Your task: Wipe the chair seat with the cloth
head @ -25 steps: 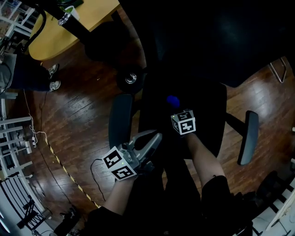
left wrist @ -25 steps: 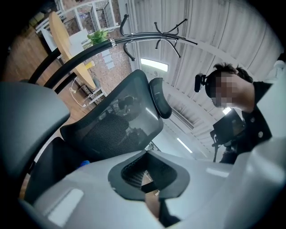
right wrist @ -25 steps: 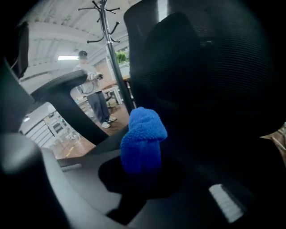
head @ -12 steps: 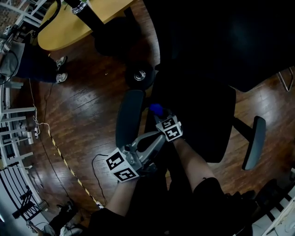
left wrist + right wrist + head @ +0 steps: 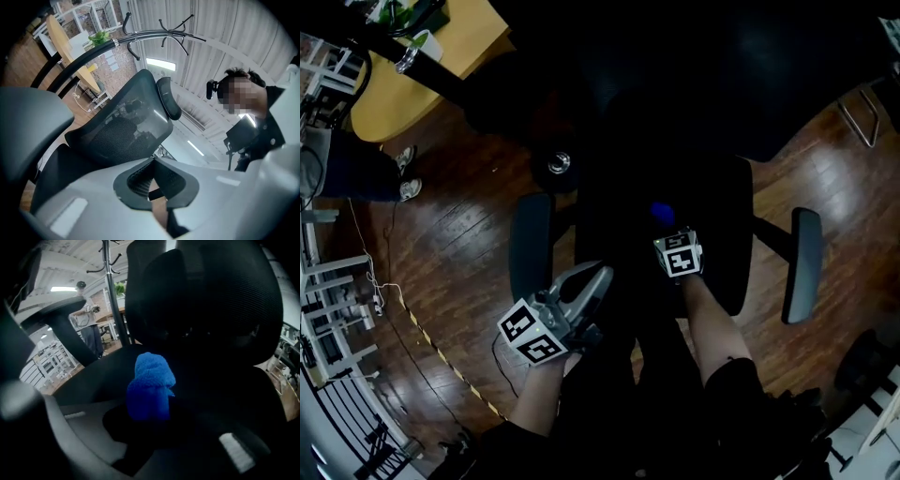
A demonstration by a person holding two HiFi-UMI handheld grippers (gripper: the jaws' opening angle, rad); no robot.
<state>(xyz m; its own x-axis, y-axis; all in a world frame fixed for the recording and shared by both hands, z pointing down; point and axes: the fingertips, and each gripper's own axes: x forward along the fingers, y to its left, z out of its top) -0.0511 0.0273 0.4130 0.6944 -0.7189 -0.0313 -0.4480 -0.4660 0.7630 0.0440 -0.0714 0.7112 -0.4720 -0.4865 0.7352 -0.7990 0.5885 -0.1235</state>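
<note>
**Cloth and seat.** The blue terry cloth [image 5: 150,385] is bunched into a wad and pinched between the jaws of the right gripper [image 5: 151,420], its free end standing out ahead of the jaw tips. In the head view the cloth [image 5: 661,213] lies over the middle of the black office-chair seat [image 5: 722,202], slightly toward the left armrest [image 5: 531,246]. The seat is too dark to show whether cloth and fabric are touching.

**Grippers.** The right gripper [image 5: 667,228] reaches in from the seat's front edge. The left gripper [image 5: 598,277] hangs at the front left corner of the seat, jaws closed together on nothing and angled up at the mesh backrest [image 5: 119,129]. It takes no part in the work.

**Surroundings.** Right armrest [image 5: 805,262], dark wooden floor [image 5: 459,234], yellow table [image 5: 394,89].

**Step.** Judged from this position, wiping is under way in mid-seat. The next stroke calls for the wad to be pressed flat to the fabric and drawn sideways or toward the front edge. The grip should be kept firm so the cloth does not drag out, and the right half of the seat should be covered too.
</note>
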